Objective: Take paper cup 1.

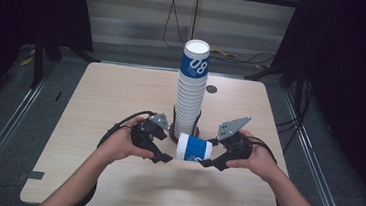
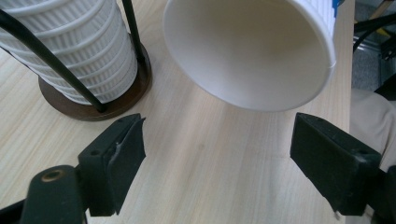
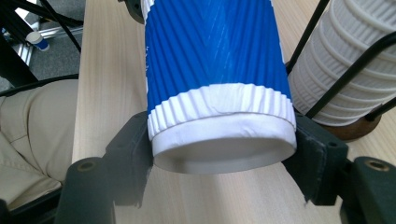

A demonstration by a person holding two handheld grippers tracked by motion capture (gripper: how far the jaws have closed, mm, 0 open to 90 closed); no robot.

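High view: a blue paper cup (image 1: 194,149) lies on its side above the near middle of the wooden table (image 1: 111,96), held off the surface between the person's two hands, its white rim pointing toward the left gripper (image 1: 162,157) and its base toward the right gripper (image 1: 207,162). Seen from the right gripper view, that gripper's two black jaws are clamped on the cup's white, ridged base end, one pad on each side, with the ribbed blue wall running away from the camera. Seen from the left gripper view, the cup's open mouth hangs just beyond the left gripper's jaws, which stand wide apart and touch nothing, the bare tabletop showing between them. Just behind the cup rises a tall stack of white cups (image 1: 191,91), topped by one with a blue band, standing upright in a black wire holder (image 1: 173,127) on a dark round base. The person's forearms come in from the near edge.
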